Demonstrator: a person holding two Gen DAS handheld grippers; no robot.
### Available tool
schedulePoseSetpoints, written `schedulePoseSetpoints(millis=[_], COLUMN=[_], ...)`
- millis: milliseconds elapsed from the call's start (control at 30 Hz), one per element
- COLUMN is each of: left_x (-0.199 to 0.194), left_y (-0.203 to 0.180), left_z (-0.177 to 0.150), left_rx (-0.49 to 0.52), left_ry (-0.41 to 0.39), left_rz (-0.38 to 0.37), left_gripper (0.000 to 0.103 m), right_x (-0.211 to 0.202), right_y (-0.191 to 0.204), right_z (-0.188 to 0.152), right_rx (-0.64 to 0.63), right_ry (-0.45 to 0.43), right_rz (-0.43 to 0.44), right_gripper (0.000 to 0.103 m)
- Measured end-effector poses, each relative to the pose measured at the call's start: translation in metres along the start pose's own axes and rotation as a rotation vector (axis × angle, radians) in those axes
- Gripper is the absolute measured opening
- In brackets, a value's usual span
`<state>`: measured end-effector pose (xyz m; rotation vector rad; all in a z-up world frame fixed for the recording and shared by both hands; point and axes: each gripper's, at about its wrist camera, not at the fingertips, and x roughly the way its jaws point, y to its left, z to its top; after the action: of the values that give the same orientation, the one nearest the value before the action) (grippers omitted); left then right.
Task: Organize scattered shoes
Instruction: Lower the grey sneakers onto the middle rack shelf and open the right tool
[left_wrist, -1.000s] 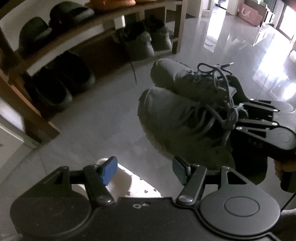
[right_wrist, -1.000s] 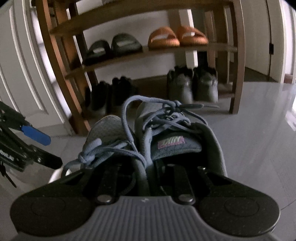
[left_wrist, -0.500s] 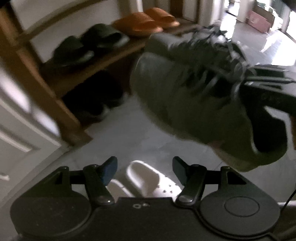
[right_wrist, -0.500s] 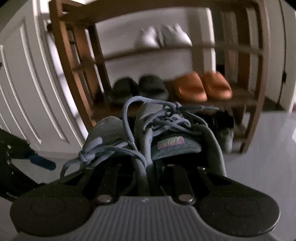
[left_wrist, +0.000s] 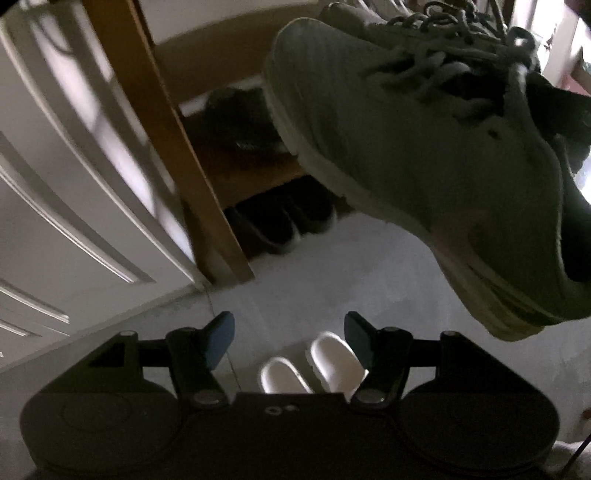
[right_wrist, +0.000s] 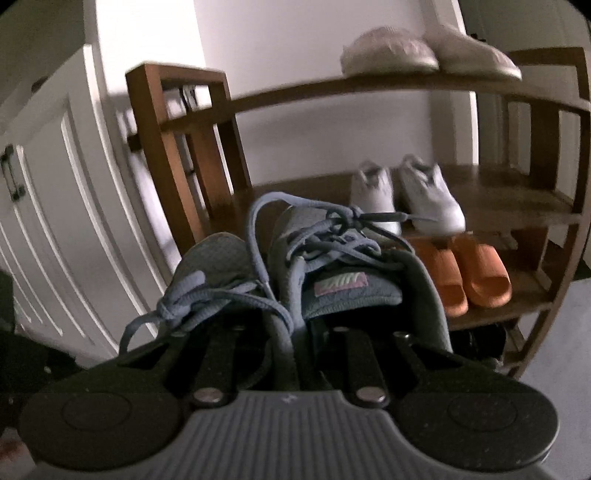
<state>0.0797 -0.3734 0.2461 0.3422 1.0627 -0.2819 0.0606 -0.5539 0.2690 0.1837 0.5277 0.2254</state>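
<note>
Since a second ago the sneakers (right_wrist: 295, 258), pinched by the right tool (right_wrist: 291, 354), rose toward the rack (right_wrist: 461, 206); dangling laces could snag, while the left tool (left_wrist: 290, 341) gapes empty.

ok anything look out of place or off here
Yes: a pair of white slippers sits on the floor below the open left gripper, not on the shoe rack. The grey sneakers pinched in the right gripper have loose, dangling laces.
</note>
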Motion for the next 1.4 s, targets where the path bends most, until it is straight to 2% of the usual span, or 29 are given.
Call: schedulePoseSetpoints(millis=[233,467,767,967,1233,1333,1400], left_x=[-0.018,-0.025,-0.033,-0.033,-0.036,-0.032,-0.027], left_y=[0.016,0.026,0.044,0.069,0.075,0.083,0.088], left_z=[0.023,0.036,0.055,0.064,0.1,0.123,0.136], left_rx=[-0.037,-0.068,-0.091,-0.15,-0.116,-0.149,-0.184], left_ry=[-0.056,-0.095,-0.13,-0.134,-0.179,-0.196,-0.206], left_rz=[0.052,0.093,0.147,0.182,0.276,0.277,0.281], left_gripper=[0.066,0.066,0.066,0.066,0.066,0.066,0.066], right_x=[0.026,0.059,0.137,0.175,0.217,0.23,0.221], right_y=[0.017,0.033,0.051,0.047,0.032,0.041,0.041], right_z=[0.049,0.081,0.114,0.129,0.134,0.136,0.138], right_rx=[-0.001,-0.008,0.025,0.075,0.167,0.069,0.026], right_ry=[-0.046,-0.066,-0.019,0.004,0.051,0.054,0.05], right_rz=[-0.038,-0.066,-0.117,-0.192,-0.247,-0.276,-0.266], right_gripper=[0.023,0.023,0.023,0.023,0.024,0.032,0.054])
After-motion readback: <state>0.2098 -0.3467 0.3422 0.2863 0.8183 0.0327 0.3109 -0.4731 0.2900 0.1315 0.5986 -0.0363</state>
